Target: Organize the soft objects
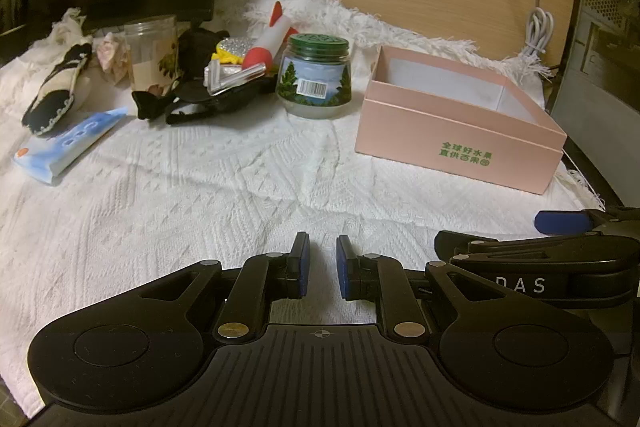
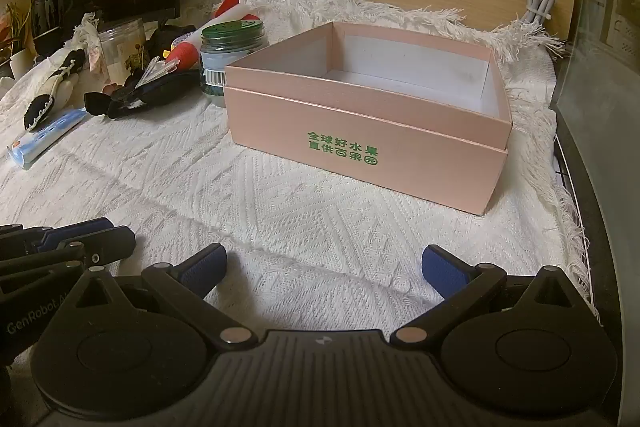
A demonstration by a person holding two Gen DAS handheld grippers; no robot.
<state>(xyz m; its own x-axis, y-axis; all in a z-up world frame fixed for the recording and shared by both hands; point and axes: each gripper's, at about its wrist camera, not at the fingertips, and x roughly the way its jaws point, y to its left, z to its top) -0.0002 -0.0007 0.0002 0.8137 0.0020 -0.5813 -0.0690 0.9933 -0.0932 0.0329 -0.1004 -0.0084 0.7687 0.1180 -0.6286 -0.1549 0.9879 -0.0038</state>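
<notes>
A bench covered by a white knitted throw (image 1: pixel 224 187), seen from two handheld grippers resting low at its near edge. The left gripper (image 1: pixel 322 269) has its blue pads drawn close with a narrow gap between them, pinching nothing. The right gripper (image 2: pixel 323 269) is spread wide, also holding nothing. A pink box (image 2: pixel 360 131), open-topped and bare inside, sits just ahead of the right gripper.

The soft things lie in a cluster at the far left, well apart from both grippers: a black-and-cream fabric piece (image 1: pixel 54 93), a limp black cloth (image 1: pixel 188 99) with small hard items resting on it, a red-and-white plush rocket (image 1: pixel 270 41), and a flat tissue pack (image 1: pixel 66 147). Mixed among them are a clear plastic jar (image 1: pixel 150 53) and a green-lidded glass jar (image 1: pixel 316 79), rigid and probably not for the box.

The fabrics look light, floppy and easily squashed; pinch a bunched fold near the middle. The rocket likely takes a grip across its body
</notes>
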